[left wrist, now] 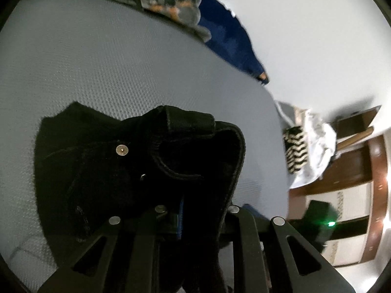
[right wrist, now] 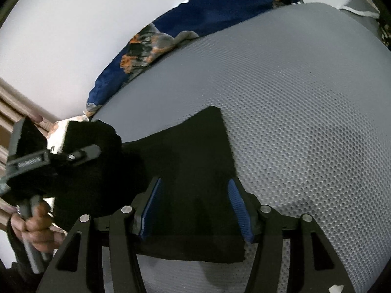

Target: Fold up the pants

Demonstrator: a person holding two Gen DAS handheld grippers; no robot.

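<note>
Black pants (right wrist: 195,161) lie bunched on the grey mesh mattress (right wrist: 305,122), waistband rivet up. Left gripper (left wrist: 179,216) is clamped on the waist fabric; right gripper (right wrist: 195,210) straddles a flat panel, blue pads (right wrist: 238,202) apart. Folding appears barely begun. No legible writing anywhere. Blue floral blanket (right wrist: 195,14) lies far.

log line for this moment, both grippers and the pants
left gripper: shut on black pants waistband | right gripper: open, pants between pads | surface: grey mattress
</note>
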